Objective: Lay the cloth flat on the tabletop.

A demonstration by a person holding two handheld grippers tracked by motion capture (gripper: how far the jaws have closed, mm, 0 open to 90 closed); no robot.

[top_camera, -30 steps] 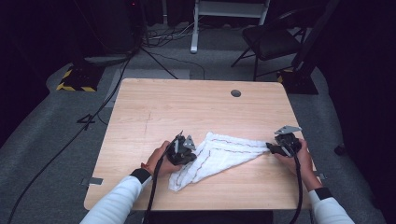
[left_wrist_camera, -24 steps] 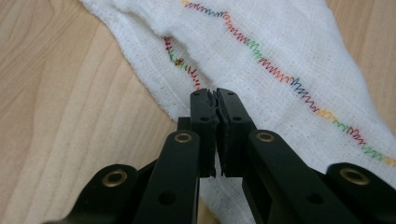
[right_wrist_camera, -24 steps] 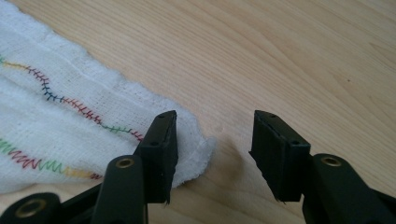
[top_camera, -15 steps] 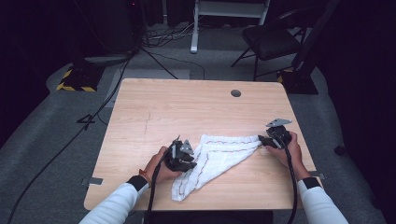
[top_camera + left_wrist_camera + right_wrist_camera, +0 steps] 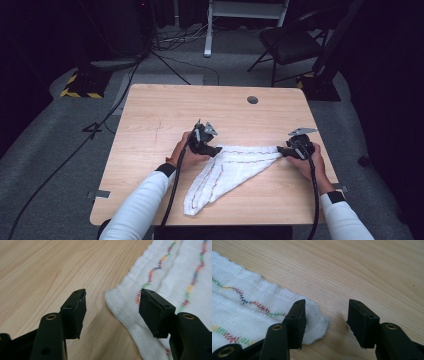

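Note:
A white cloth (image 5: 235, 170) with coloured zigzag stitching lies folded into a triangle on the wooden table (image 5: 165, 115). My left gripper (image 5: 214, 148) sits at the cloth's upper left corner; in the left gripper view it (image 5: 112, 311) stands open, its jaws straddling the cloth's corner (image 5: 117, 302). My right gripper (image 5: 283, 151) is at the cloth's right tip; in the right gripper view it (image 5: 325, 321) is open over the tip (image 5: 318, 321), which lies flat on the wood.
A round cable hole (image 5: 252, 99) sits near the table's far edge. Beyond the table stand a black chair (image 5: 292, 45), a white frame (image 5: 240, 15) and floor cables (image 5: 165, 60). A yellow-black striped block (image 5: 80, 85) lies at far left.
Both grippers moved away from me across the table, drawing the cloth flatter and wider. Both now stand open over the cloth's corners, which lie flat on the table.

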